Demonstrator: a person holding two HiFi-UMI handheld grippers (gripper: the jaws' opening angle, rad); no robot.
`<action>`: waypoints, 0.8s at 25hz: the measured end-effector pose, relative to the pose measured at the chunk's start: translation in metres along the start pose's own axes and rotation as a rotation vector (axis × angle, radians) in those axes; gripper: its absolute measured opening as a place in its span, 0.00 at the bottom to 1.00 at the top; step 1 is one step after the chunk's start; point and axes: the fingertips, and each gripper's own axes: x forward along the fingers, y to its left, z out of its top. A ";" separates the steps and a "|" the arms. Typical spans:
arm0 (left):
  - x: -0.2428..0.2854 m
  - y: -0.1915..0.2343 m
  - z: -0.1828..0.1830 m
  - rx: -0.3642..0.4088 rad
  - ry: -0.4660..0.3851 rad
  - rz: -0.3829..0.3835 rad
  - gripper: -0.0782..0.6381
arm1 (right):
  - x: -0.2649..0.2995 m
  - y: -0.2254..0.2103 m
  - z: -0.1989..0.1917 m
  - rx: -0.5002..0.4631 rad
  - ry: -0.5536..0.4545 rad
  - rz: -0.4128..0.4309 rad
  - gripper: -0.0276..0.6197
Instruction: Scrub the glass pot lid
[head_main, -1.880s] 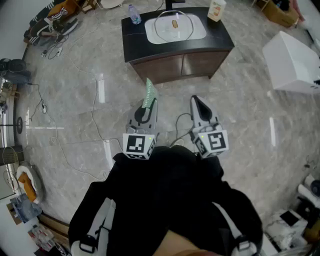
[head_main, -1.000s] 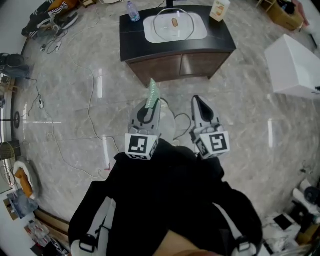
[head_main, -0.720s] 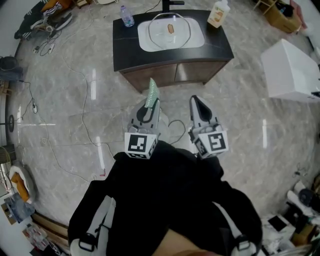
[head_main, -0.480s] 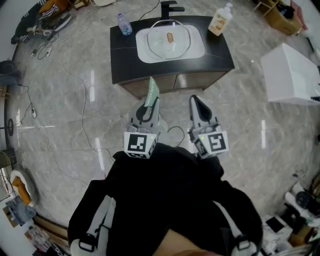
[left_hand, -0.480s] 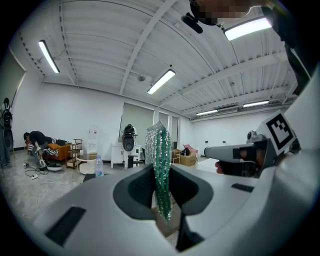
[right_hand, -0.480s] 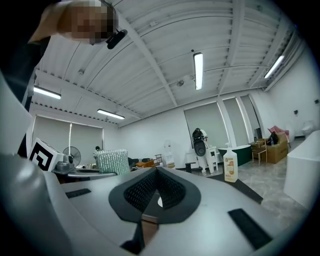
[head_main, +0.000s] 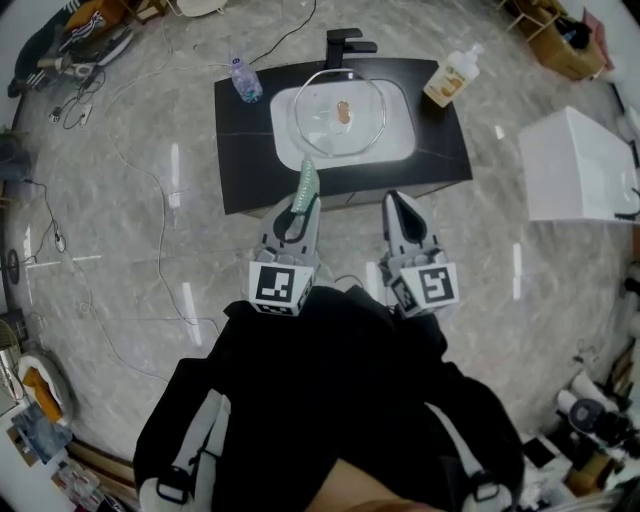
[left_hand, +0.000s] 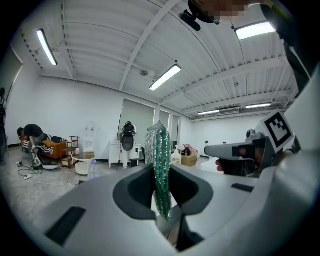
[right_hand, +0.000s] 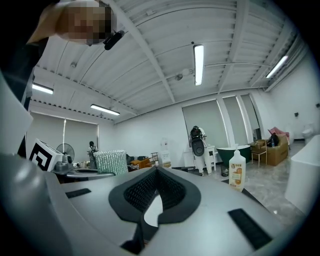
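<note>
Left tongs (left_hand: 161, 175): clamped together on a scrub pad (left_hand: 159, 150). The pad is green with a silvery face, stands on edge between them and sticks out past the tips.
Right tongs (right_hand: 156, 172): closed tip to tip, nothing between them.
Where the tongs are: side by side in front of the person's dark-clothed body, on the near side of the worktop (head_main: 240, 150), both pointing towards it. Neither touches the lid.
Glass lid (head_main: 340, 113): lies flat over the white basin (head_main: 402, 145) set in the dark worktop, its brownish knob (head_main: 345, 110) facing up. It is well apart from the pad.
Tap (head_main: 345, 45): black, at the far edge of the basin.
Water bottle (head_main: 243, 78): upright on the worktop's far left corner.
Soap bottle (head_main: 452, 80): pump type with an orange label, on the far right of the worktop.
White box (head_main: 580, 165): on the floor to the right, apart from the worktop.
Floor (head_main: 120, 260): grey, glossy stone, with thin cables trailing across its left side.
</note>
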 end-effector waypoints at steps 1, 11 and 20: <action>0.008 0.007 0.001 -0.001 0.002 -0.003 0.18 | 0.011 -0.003 0.001 -0.004 0.004 -0.003 0.04; 0.070 0.068 -0.002 0.038 0.057 -0.029 0.19 | 0.092 -0.022 0.006 -0.016 0.018 -0.019 0.04; 0.111 0.080 -0.022 0.120 0.141 -0.008 0.19 | 0.119 -0.050 -0.016 -0.004 0.090 -0.002 0.04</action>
